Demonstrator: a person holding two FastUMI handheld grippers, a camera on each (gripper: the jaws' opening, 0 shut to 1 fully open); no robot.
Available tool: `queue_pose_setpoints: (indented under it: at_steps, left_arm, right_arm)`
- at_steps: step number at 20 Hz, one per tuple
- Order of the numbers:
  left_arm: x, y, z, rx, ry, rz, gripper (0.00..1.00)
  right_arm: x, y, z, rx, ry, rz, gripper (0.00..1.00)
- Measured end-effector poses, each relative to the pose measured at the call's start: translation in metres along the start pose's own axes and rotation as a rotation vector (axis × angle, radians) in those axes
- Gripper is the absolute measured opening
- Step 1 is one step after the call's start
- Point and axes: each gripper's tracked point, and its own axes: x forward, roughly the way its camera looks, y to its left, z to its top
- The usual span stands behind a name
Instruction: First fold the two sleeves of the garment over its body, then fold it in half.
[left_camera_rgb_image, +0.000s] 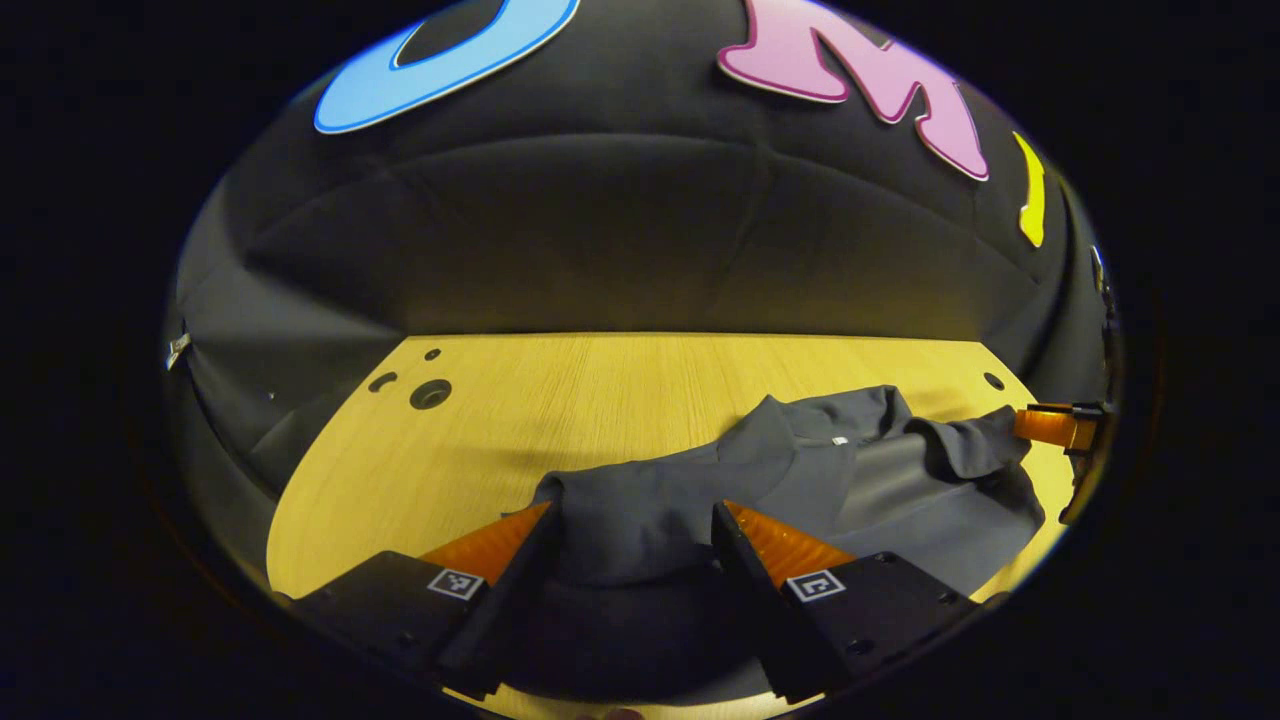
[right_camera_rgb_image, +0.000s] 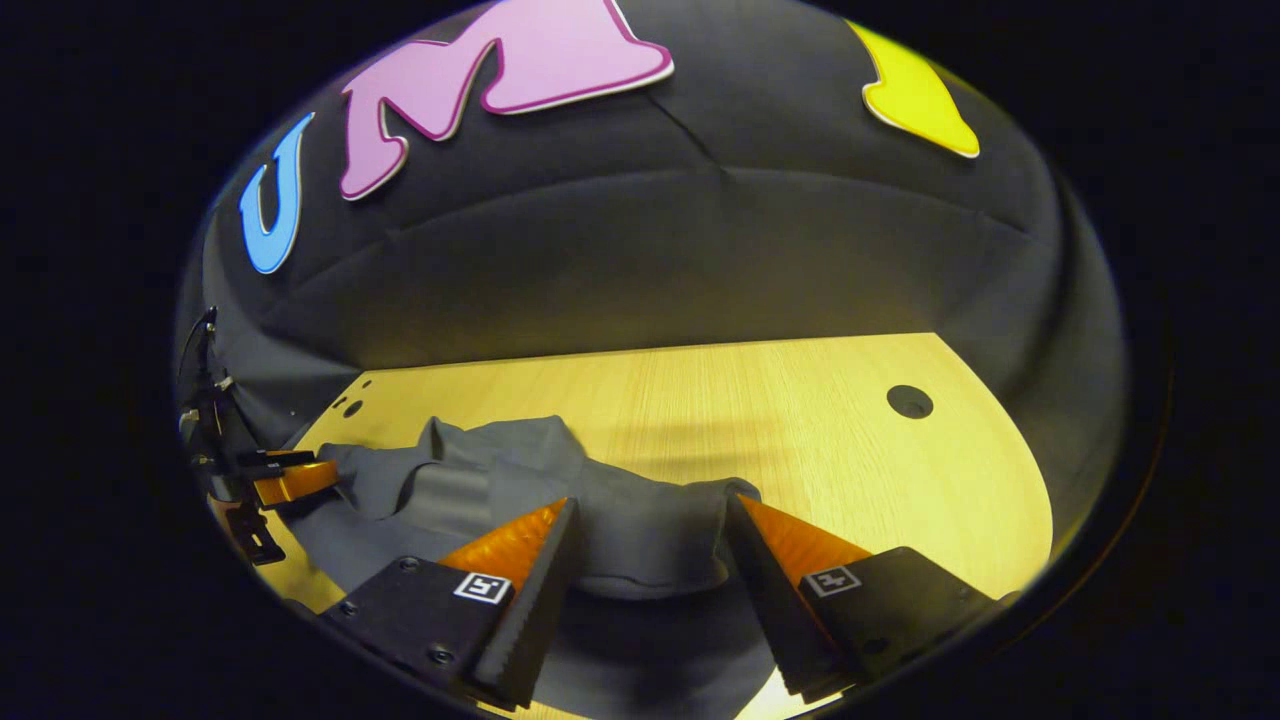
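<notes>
While spread wide, left gripper straddled a hump of the grey garment on the wooden table; fingers apart, cloth betw. them but no squeeze seen. Garment ran lengthwise twd right gripper, collar far side.

Right gripper view: right gripper likewise open, astride opp. end of cloth. Prob. both ends taken for the fold; sleeve state unclear.

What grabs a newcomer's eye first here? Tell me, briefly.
The dark grey garment lies crumpled on the pale wooden table. In the left gripper view, the left gripper has its fingers spread around a bunched sleeve; in the right gripper view, the right gripper does likewise at the other sleeve.
</notes>
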Motion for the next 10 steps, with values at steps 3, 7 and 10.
queue_pose_setpoints:
  at_steps: [3,7,10]
  left_arm:
    - [-0.033,-0.009,0.007,0.000,-0.027,-0.032,0.94]
    - [-0.082,-0.012,0.016,-0.011,-0.065,-0.044,0.94]
    - [-0.121,-0.015,0.025,-0.013,-0.106,-0.055,0.94]
  right_arm:
    - [-0.033,0.010,0.008,-0.003,-0.028,0.011,0.90]
    - [-0.082,0.025,0.019,-0.003,-0.066,0.034,0.91]
    - [-0.113,0.034,0.027,-0.015,-0.090,0.049,0.90]
